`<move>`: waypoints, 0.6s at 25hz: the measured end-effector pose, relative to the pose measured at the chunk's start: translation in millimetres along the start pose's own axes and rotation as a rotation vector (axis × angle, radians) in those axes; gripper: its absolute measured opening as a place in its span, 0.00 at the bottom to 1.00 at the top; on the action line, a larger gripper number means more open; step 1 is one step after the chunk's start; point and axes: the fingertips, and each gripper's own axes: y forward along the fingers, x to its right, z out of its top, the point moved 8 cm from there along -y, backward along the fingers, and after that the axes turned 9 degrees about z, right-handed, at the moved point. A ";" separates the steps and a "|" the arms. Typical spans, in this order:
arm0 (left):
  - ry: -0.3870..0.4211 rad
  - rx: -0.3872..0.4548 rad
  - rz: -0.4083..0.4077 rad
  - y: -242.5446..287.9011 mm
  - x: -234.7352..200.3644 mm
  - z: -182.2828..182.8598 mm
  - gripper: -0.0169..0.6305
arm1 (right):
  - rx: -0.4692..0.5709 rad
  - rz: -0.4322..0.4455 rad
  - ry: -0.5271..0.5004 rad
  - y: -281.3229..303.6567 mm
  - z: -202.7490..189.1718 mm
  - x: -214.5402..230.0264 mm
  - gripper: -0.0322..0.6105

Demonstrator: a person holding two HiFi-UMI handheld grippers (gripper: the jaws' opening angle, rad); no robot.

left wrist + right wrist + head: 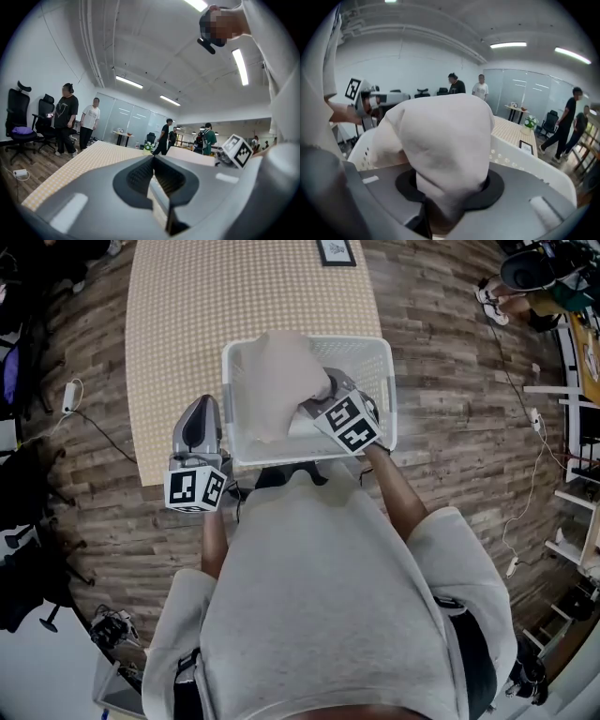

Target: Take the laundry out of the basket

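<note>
My right gripper point(323, 401) sits at centre frame in the head view, inside the basket point(356, 341). Its jaws are clenched on the cloth point(281, 381). In the right gripper view the fabric bunches between the dark pads and swells above them into a rounded, hood-shaped mass.

The cloth is pale pinkish beige, matte and soft, with broad loose folds. It stands raised above the basket's rim. Its lower part hangs inside, toward the basket's left half.

The basket is white moulded plastic, rectangular with rounded corners and a thick rolled rim. Its walls are pierced with small round holes. It rests at the near edge of the table point(206, 306), just above my torso in the head view.

My left gripper point(200, 407) is at centre left in the head view, just outside the basket's left wall. Its grey shell is smooth. In the left gripper view the ribbed black pads point(140, 176) meet at their tips with nothing between them.

The tabletop is covered with a fine beige-and-white check pattern. A small dark-framed picture point(336, 251) lies at its far end, at the top of the frame. The floor point(441, 352) is wood-grain planking in brown and grey.
</note>
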 end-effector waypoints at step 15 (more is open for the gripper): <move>0.067 0.111 -0.063 -12.8 7.9 40.5 0.04 | 0.688 -0.086 0.337 -94.1 43.9 -7.8 0.31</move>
